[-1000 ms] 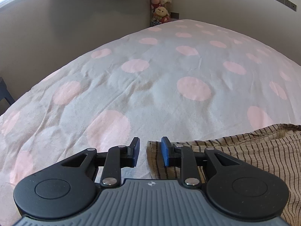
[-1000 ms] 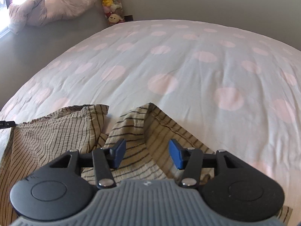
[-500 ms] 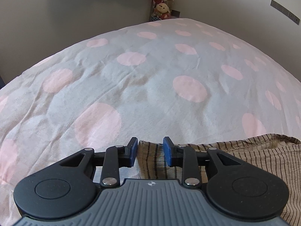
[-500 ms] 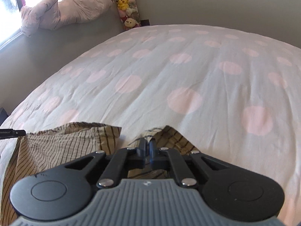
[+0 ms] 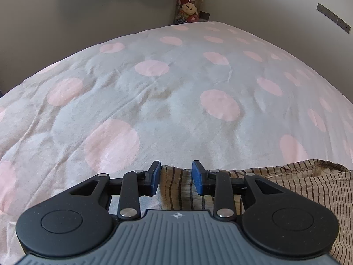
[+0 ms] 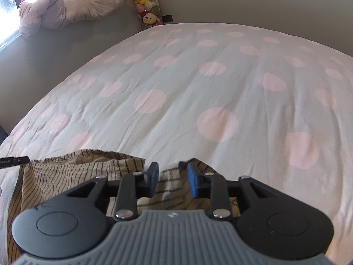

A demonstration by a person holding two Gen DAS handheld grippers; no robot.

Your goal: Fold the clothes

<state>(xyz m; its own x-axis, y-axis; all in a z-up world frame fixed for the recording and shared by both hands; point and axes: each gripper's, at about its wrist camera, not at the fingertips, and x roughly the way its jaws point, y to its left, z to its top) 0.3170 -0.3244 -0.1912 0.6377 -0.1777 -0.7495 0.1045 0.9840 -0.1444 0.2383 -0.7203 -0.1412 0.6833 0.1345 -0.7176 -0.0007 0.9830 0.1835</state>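
A tan shirt with thin dark stripes point(image 5: 297, 183) lies crumpled at the near edge of a grey bedspread with pink dots point(image 5: 176, 99). In the left wrist view my left gripper point(image 5: 176, 172) stands open over the shirt's left corner. The striped hem lies between the blue pads without being pinched. In the right wrist view the shirt point(image 6: 66, 176) spreads to the left. My right gripper point(image 6: 172, 175) is opening, and a raised fold of the shirt sits loose between its pads.
The dotted bedspread point(image 6: 198, 88) stretches far ahead of both grippers. Plush toys point(image 6: 147, 2) are stacked in the far corner against grey walls. A pink rolled pillow point(image 6: 72, 6) lies on a ledge by the window. A thin black bar point(image 6: 13, 160) pokes in beside the shirt's left corner.
My right gripper shut on the shirt's fold half a second ago and now stands apart again, slightly farther forward. My left gripper widened a little, with more of the shirt's corner between its pads.
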